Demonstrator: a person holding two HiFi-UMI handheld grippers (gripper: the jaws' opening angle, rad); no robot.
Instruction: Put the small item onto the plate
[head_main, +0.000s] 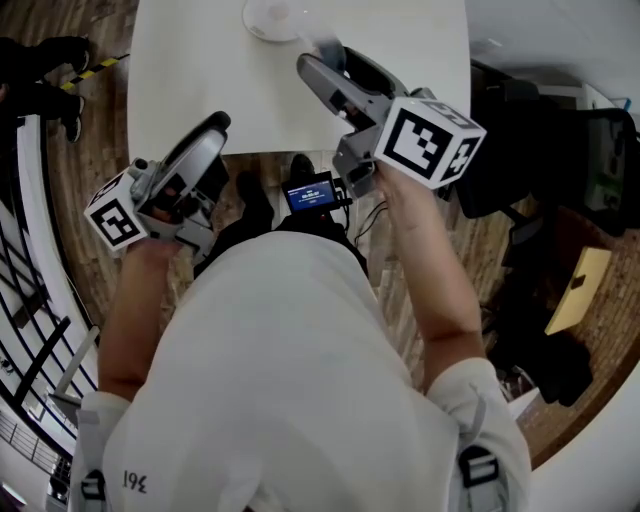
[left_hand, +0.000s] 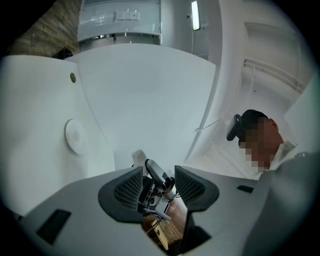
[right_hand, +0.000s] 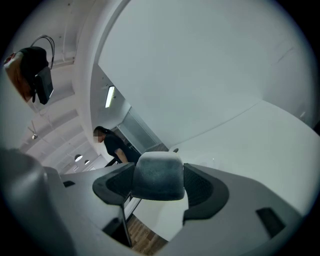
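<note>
The right gripper (head_main: 325, 58) has its fingers clamped on the small grey rounded item (right_hand: 159, 176), just near the round white plate (head_main: 270, 20) on the far white surface (head_main: 200, 60). The left gripper (head_main: 212, 128) has its fingers apart and empty. The item still has to go on the plate.

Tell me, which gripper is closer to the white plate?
Right. The right gripper, shut on the small item, hovers just off the plate's near-right rim. The left gripper, open, sits farther back at the table's near edge.
</note>
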